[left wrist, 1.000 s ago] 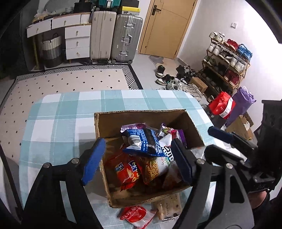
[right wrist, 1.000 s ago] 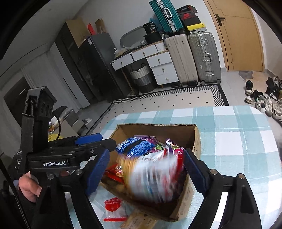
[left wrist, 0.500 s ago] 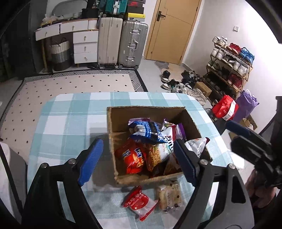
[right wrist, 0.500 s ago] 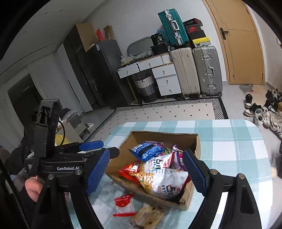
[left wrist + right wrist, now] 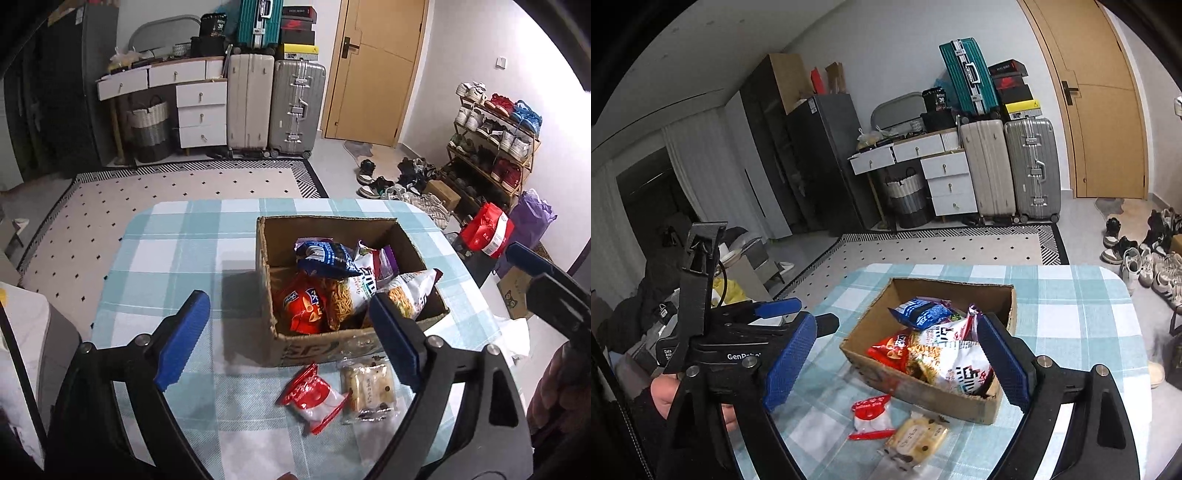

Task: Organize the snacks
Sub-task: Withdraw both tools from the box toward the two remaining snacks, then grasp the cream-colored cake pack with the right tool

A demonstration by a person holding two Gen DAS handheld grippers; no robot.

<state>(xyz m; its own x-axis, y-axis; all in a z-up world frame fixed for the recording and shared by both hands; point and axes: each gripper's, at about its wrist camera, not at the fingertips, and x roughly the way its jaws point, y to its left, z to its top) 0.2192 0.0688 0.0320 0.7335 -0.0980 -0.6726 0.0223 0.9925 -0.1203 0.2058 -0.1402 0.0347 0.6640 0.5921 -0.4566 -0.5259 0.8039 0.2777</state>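
Pulled back from the cardboard box, both tongs spread and empty, red packet and biscuit pack left near the tabletop's near edge.

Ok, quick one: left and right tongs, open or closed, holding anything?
Left tongs: open, holding nothing.
Right tongs: open, holding nothing.
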